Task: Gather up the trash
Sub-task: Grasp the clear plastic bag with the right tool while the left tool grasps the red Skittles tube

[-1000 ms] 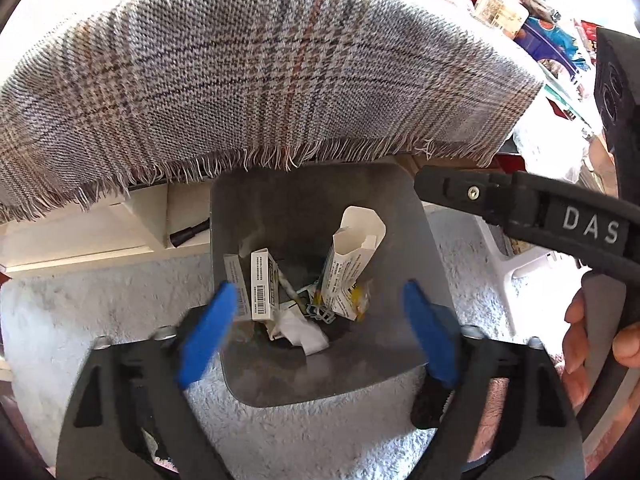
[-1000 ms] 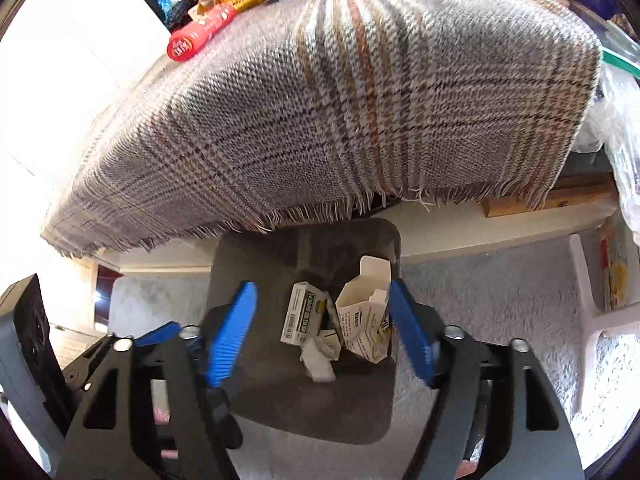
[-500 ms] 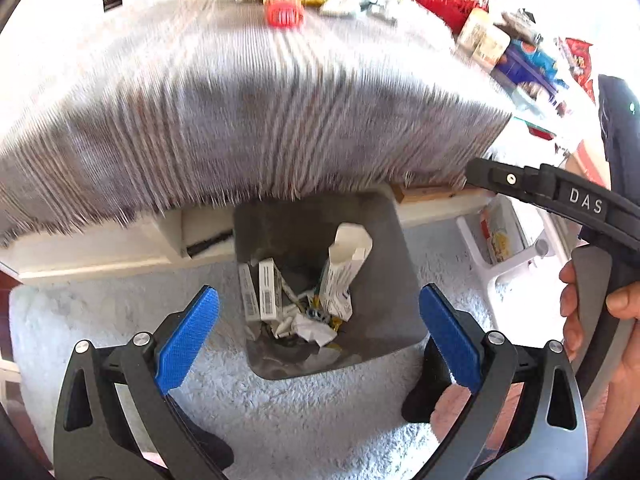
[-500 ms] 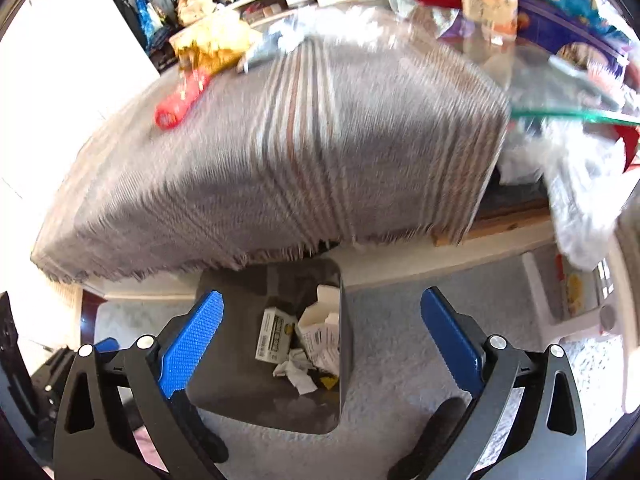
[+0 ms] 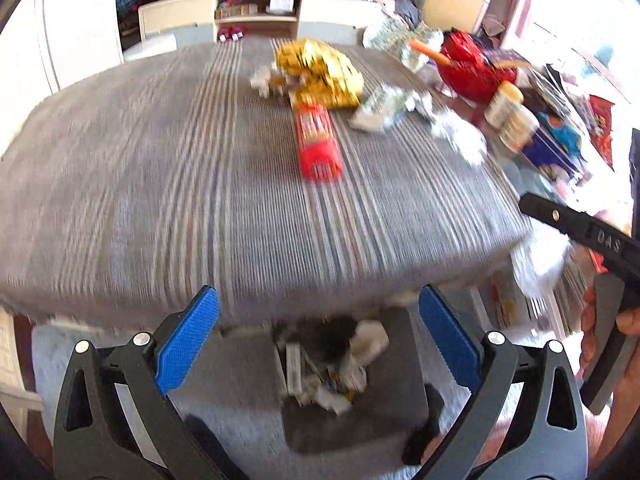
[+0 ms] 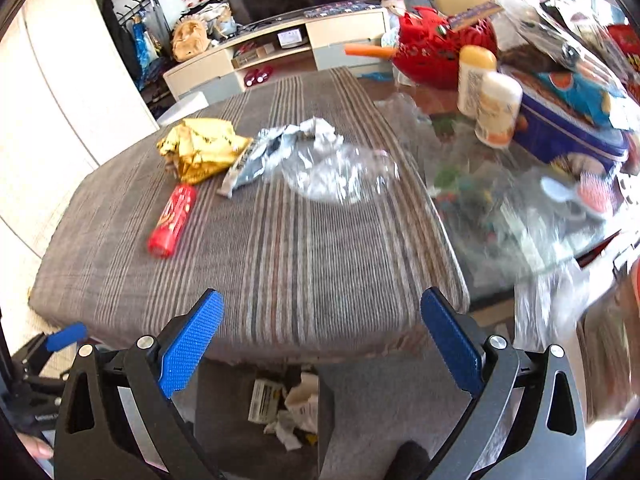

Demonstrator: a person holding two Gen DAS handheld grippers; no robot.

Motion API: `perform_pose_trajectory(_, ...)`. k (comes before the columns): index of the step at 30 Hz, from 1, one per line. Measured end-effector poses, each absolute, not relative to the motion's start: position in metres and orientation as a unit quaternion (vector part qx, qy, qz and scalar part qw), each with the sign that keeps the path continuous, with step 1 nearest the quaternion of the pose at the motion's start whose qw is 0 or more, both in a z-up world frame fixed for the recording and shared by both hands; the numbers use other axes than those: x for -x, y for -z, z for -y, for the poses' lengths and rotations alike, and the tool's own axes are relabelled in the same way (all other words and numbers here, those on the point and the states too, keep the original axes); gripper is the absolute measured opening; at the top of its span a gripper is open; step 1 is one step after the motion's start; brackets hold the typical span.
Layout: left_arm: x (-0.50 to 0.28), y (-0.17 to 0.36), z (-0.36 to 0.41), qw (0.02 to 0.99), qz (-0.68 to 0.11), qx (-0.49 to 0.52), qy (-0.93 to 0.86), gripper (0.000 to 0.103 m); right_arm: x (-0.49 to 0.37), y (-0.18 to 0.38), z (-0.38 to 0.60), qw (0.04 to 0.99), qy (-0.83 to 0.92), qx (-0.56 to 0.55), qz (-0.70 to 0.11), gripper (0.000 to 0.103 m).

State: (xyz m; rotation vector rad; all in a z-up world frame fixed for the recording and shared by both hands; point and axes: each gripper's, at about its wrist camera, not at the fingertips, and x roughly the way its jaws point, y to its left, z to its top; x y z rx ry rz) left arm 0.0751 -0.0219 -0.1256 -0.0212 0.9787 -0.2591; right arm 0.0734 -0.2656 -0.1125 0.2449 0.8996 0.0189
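Observation:
On the plaid cloth point(image 6: 312, 240) lie a red tube wrapper point(image 6: 173, 220) point(image 5: 318, 144), a crumpled yellow-gold bag point(image 6: 202, 148) point(image 5: 320, 72), a silver-grey wrapper point(image 6: 276, 152) and a clear plastic wrapper point(image 6: 340, 172). A grey bin point(image 5: 384, 364) point(image 6: 224, 400) on the floor below the table edge holds small cartons and paper scraps. My left gripper point(image 5: 319, 344) is open and empty above the bin. My right gripper point(image 6: 320, 344) is open too, nothing between its fingers. Its black body point(image 5: 580, 232) shows at the right in the left wrist view.
Right of the cloth the glass tabletop point(image 6: 520, 208) carries two white bottles point(image 6: 494, 108), a blue tin point(image 6: 572, 120), a red bag point(image 6: 436, 48) and plastic bags. Pale carpet point(image 5: 240, 420) covers the floor. A TV bench point(image 6: 280, 56) stands behind.
Both grippers rose from just over the bin to above the table edge and opened wider. The table top with its wrappers came into view; the bin dropped low in both views.

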Motion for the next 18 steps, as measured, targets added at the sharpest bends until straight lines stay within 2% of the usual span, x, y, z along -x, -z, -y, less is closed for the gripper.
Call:
perform_pose_trajectory(15, -0.192, 0.131, 0.054, 0.872, -0.479, -0.008, 0.102, 0.094, -0.188, 0.105, 0.251, 0.898, 0.003, -0.085, -0.432, 0.096)
perform_pose_trajectory(17, -0.202, 0.133, 0.056, 0.871, -0.481, -0.006, 0.102, 0.090, -0.198, 0.110, 0.251, 0.893, 0.006, -0.084, -0.441, 0.094)
perform_pose_trajectory(18, -0.207, 0.136, 0.058, 0.868, -0.485, -0.002, 0.105, 0.085, -0.203, 0.115, 0.252, 0.889, 0.008, -0.088, -0.450, 0.090)
